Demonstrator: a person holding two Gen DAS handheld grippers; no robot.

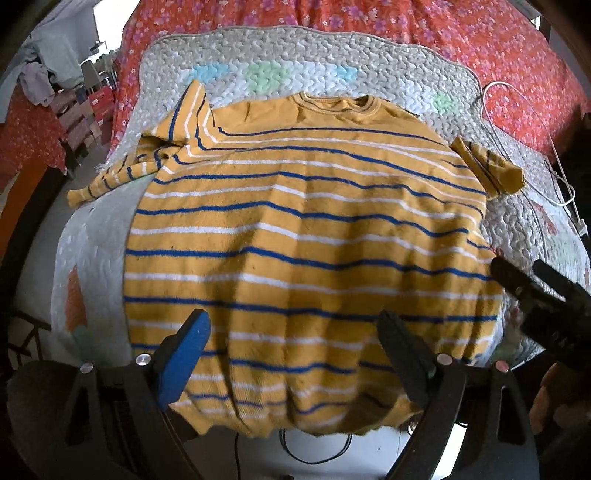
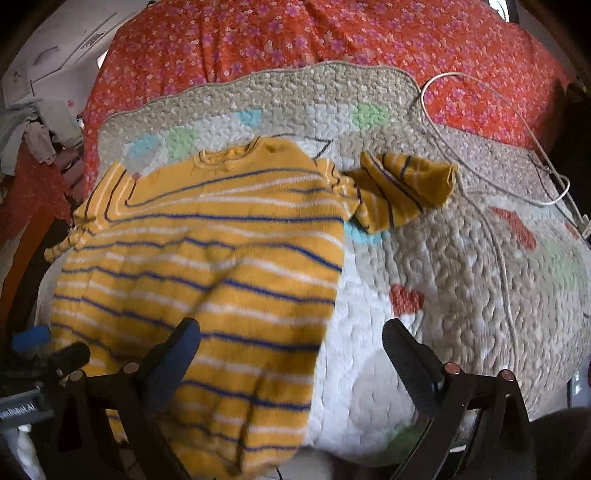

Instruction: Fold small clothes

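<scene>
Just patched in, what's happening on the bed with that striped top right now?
A yellow striped sweater lies spread flat, neck away, on a quilted mat over a red floral bedspread. Both sleeves are bunched at the shoulders and nothing is folded yet. The left hand-held gripper hangs open over the hem; the right hand-held gripper is open at the sweater's right edge, holding nothing. A white wire hanger lies alongside.

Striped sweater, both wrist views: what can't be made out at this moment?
- Sweater hem, left wrist view: partly covered by the left gripper fingers; it hangs over the quilt edge.
- Left sleeve: bunched, cuff folded out of clear view.
- Sweater's near half, right wrist view: motion-blurred; the right gripper hides some.
- White hanger: far end cut off by the image edge.
</scene>
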